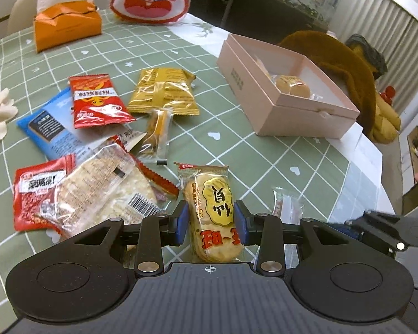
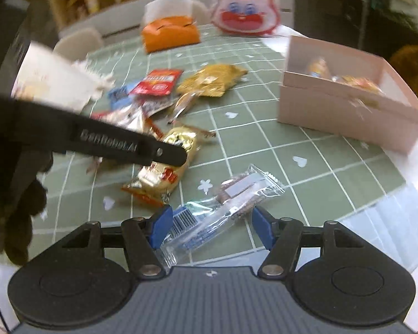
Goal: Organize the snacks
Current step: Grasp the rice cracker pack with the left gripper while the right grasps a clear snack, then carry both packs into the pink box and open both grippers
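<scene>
— Where is your rice cracker pack (image 1: 212, 211)?

— Right between the blue pads of your left gripper (image 1: 211, 220). They press its sides. It is light and crackly, so squeeze softly at the middle or it breaks.

— And your right gripper (image 2: 209, 229)?

— Spread wide around the clear wrapped bar (image 2: 223, 208), not pinching. That wrapper looks slippery. The pink box (image 1: 287, 103) waits ahead.

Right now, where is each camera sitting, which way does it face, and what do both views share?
Left wrist: sits on the left tool, looking forward over the table at the rice cracker pack between its blue pads; the right tool's black body shows at the right edge.
Right wrist: sits on the right tool, looking across the clear-wrapped snack bar; the left tool's finger and a dark gloved hand show.
Both share: pink box, orange tissue pack, rice cracker pack.
</scene>
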Demonstrator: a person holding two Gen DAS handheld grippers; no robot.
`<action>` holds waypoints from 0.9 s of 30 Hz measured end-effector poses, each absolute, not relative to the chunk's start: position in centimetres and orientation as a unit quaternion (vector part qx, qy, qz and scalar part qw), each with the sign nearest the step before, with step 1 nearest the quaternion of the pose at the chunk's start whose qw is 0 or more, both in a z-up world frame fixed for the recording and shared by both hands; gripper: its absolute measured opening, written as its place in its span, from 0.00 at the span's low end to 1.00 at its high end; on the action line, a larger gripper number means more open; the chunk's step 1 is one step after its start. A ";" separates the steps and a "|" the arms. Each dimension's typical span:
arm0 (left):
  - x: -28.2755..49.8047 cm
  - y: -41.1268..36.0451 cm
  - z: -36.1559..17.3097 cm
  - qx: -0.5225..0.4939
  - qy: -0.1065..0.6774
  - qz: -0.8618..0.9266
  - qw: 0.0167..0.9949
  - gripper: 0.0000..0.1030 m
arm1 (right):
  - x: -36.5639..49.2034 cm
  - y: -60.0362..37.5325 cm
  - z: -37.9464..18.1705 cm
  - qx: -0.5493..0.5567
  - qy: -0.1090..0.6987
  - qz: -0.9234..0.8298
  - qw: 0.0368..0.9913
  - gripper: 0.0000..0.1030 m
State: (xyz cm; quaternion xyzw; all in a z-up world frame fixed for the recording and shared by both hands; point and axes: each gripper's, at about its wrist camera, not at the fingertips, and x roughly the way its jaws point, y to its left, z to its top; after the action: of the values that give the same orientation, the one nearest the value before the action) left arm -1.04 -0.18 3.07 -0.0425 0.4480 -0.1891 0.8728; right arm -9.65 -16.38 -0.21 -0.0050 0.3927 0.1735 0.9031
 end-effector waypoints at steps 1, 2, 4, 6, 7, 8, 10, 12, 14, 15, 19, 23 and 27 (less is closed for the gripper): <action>-1.2 -0.2 3.1 -0.042 0.448 -0.189 0.873 0.39 | -9.7 -16.3 -0.2 -0.024 0.388 0.172 0.905 0.62; -1.3 -0.3 3.1 -0.042 0.447 -0.190 0.873 0.39 | -9.7 -16.4 -0.3 -0.045 0.382 0.166 0.908 0.63; -1.6 -0.3 3.0 -0.041 0.448 -0.192 0.872 0.39 | -9.7 -17.1 -0.3 -0.081 0.361 0.146 0.918 0.64; -1.7 -0.2 3.0 -0.044 0.449 -0.193 0.871 0.40 | -9.4 -18.2 -0.4 -0.079 0.353 0.117 0.925 0.64; -1.7 -0.2 2.9 -0.046 0.450 -0.193 0.871 0.40 | -9.1 -19.0 -0.4 -0.058 0.357 0.108 0.926 0.64; -1.6 -0.2 2.9 -0.047 0.451 -0.192 0.870 0.40 | -8.7 -19.9 -0.5 -0.022 0.367 0.106 0.924 0.64; -1.4 -0.2 3.0 -0.049 0.453 -0.191 0.869 0.40 | -8.2 -21.6 -0.7 0.058 0.382 0.112 0.915 0.69; -1.3 -0.4 3.0 -0.046 0.453 -0.189 0.870 0.40 | -7.8 -22.4 -0.7 0.099 0.388 0.111 0.909 0.71; -1.3 -0.5 3.0 -0.040 0.453 -0.190 0.870 0.40 | -7.3 -22.2 -0.6 0.096 0.393 0.115 0.907 0.71; -1.3 -0.5 3.1 -0.037 0.454 -0.191 0.870 0.40 | -7.0 -21.9 -0.6 0.090 0.394 0.117 0.907 0.72; -1.3 -0.5 3.1 -0.036 0.458 -0.193 0.867 0.40 | -6.4 -20.6 -0.9 0.067 0.389 0.118 0.911 0.77; -1.0 -0.7 3.1 -0.038 0.458 -0.188 0.868 0.41 | -6.0 -19.9 -0.9 0.028 0.386 0.115 0.915 0.77; -0.6 -1.7 3.1 -0.024 0.455 -0.191 0.870 0.41 | -6.6 -19.7 -1.1 -0.026 0.380 0.101 0.919 0.77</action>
State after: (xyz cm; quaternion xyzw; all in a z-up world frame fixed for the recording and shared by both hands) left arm -0.61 -1.70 3.07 -0.0236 0.4546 -0.1907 0.8697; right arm -6.59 -19.67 -1.11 -0.0257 0.3802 0.1006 0.9191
